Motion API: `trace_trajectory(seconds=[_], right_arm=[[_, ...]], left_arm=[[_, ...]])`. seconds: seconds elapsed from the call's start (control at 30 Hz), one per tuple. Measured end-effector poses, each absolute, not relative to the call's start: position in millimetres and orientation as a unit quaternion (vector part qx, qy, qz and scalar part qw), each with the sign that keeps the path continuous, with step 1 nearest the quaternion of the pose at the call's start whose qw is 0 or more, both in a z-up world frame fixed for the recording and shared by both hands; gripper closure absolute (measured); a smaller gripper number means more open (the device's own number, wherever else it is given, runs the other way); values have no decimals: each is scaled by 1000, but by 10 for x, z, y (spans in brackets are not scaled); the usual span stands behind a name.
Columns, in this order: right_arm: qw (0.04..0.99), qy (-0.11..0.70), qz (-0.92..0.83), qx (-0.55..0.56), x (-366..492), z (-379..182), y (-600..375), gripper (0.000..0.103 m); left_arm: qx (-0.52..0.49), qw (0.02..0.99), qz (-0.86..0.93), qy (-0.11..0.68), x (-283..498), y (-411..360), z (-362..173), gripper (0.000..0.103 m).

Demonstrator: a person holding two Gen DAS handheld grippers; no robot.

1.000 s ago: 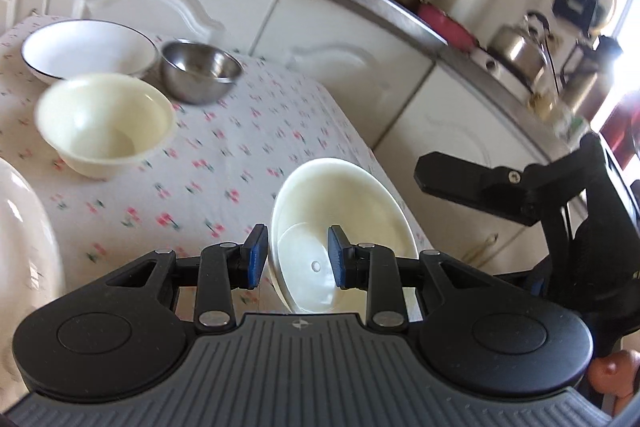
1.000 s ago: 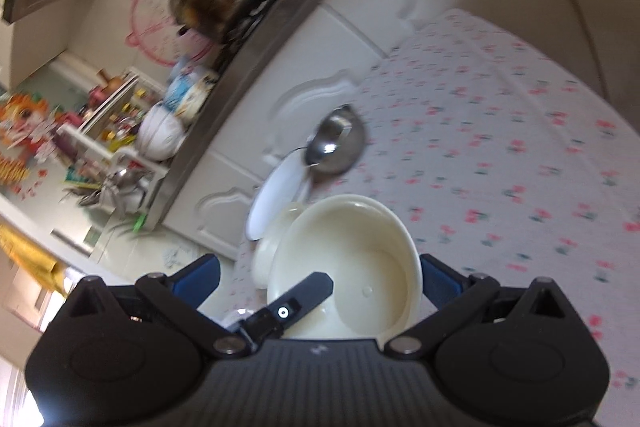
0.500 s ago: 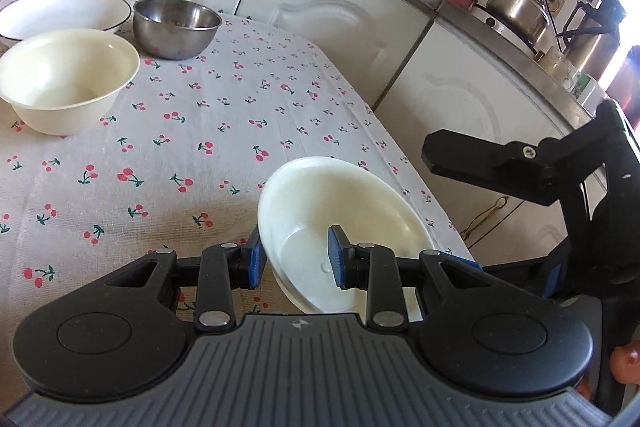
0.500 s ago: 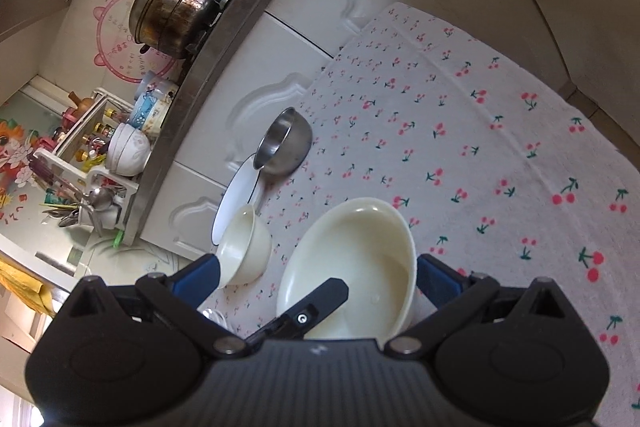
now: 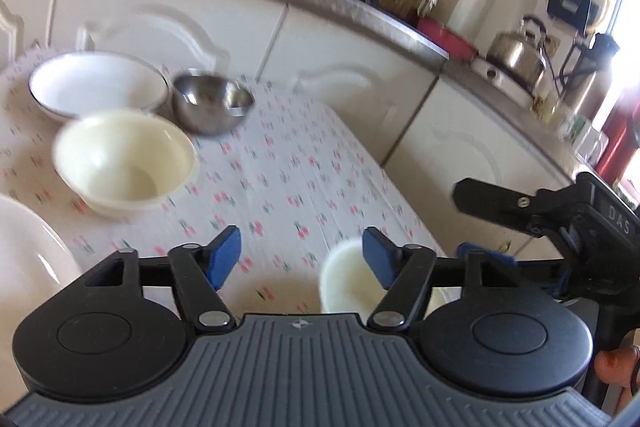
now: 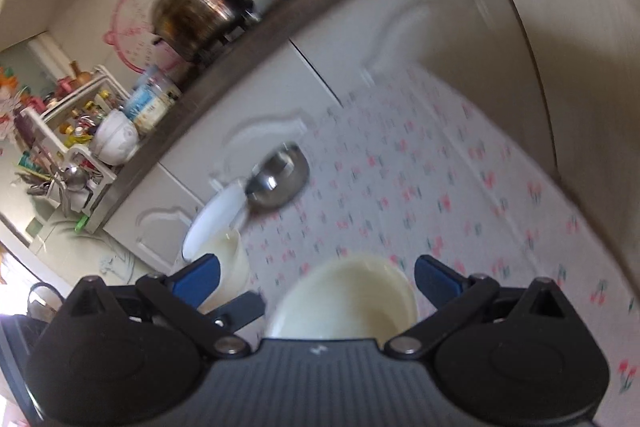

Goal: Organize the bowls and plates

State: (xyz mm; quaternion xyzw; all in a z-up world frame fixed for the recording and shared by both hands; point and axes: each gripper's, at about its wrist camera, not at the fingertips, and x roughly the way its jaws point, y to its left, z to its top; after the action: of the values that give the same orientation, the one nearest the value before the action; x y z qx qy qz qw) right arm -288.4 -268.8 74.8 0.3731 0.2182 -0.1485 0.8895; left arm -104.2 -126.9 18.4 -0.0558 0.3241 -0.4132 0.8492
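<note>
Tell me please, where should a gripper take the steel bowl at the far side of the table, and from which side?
Take the steel bowl by its thin rim, one finger inside and one outside. Come from the near right, over bare tablecloth: the white dish sits close on its left, the cream bowl in front of it.

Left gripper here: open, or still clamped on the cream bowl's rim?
Open. The left gripper has just been opening: its blue pads stand wide apart, and the cream bowl sits low beside the right pad, unclamped.
</note>
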Motion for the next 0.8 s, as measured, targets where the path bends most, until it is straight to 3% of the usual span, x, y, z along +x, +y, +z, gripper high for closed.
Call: trace_trajectory(seconds=[0.07,0.27,0.8], right_arm=[[904,196,-152,348,-2852,854,-2630,0],[928,168,-149,298,-2640,985,-2470,0],[925,195,-68,320,-1999,863,-2157,0]], left_arm=[[-67,858,-405,309,-991,-1136,263,5],[-84,890,-345,286,-791,-867,348,4],[-128,925,-223,278,-280,-228,347,0]])
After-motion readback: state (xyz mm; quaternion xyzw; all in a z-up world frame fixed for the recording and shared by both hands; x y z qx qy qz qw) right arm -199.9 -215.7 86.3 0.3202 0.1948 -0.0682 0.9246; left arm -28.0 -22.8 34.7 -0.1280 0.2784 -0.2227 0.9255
